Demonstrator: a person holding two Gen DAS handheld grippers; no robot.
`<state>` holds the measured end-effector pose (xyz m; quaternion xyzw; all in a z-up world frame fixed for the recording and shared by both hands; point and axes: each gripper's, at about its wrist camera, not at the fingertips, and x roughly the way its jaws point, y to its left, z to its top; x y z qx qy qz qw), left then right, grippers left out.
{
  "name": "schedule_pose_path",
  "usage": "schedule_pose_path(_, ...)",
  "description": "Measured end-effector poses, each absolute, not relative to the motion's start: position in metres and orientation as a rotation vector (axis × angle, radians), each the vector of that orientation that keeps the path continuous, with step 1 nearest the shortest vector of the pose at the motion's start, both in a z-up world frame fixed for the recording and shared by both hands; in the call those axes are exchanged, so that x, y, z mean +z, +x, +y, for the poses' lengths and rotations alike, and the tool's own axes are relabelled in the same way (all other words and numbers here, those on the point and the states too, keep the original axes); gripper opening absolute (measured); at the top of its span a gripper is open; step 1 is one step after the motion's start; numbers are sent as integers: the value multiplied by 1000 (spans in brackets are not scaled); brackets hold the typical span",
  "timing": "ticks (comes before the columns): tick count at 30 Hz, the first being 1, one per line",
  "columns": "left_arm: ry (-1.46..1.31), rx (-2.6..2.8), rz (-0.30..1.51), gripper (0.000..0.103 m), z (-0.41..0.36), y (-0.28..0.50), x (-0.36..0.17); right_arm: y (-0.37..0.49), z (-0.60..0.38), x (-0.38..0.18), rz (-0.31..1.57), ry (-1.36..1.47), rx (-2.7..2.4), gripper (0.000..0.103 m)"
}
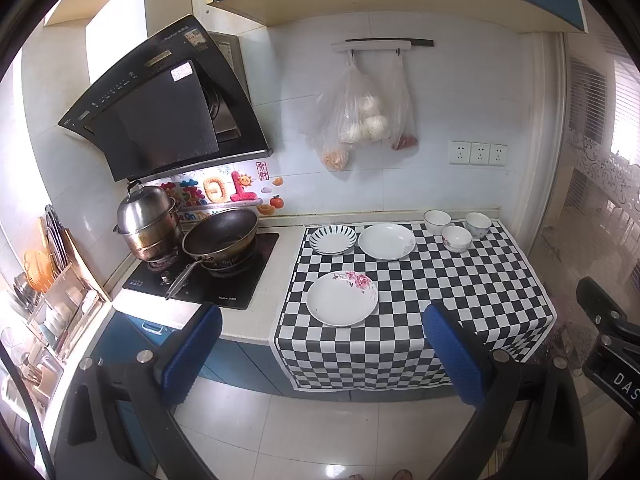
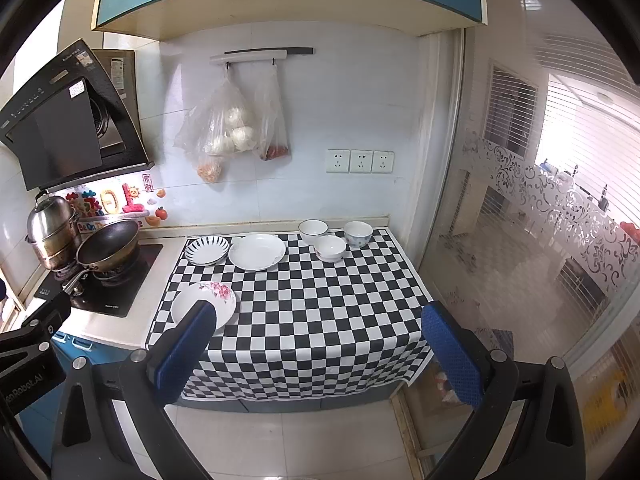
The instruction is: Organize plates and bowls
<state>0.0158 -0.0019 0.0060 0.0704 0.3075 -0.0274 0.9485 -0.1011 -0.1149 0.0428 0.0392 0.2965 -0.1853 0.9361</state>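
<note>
Three plates lie on a black-and-white checkered cloth (image 1: 460, 280): a flower plate (image 1: 342, 298) near the front, a striped plate (image 1: 333, 239) and a plain white plate (image 1: 386, 241) at the back. Three small bowls (image 1: 456, 238) stand at the back right. In the right wrist view they show as the flower plate (image 2: 208, 304), the striped plate (image 2: 207, 250), the white plate (image 2: 257, 251) and the bowls (image 2: 330, 247). My left gripper (image 1: 324, 344) is open and empty, in front of the counter. My right gripper (image 2: 320, 340) is open and empty, also back from the counter.
A stove (image 1: 200, 276) with a black wok (image 1: 220, 236) and a steel pot (image 1: 148, 220) stands left of the cloth. A dish rack (image 1: 48, 280) is at the far left. Plastic bags (image 1: 356, 120) hang on the wall. A glass door (image 2: 520, 220) is at the right.
</note>
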Motion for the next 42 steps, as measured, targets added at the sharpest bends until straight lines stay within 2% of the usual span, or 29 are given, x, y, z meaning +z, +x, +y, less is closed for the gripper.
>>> schedule_pose_path(25,143,-59,582,103,1,45,-3,-75,-115,26,621,135,-401,103)
schedule_pose_path(42,103,-75,606,103,22,121,-14,10,-103,16,652,128,-438,103)
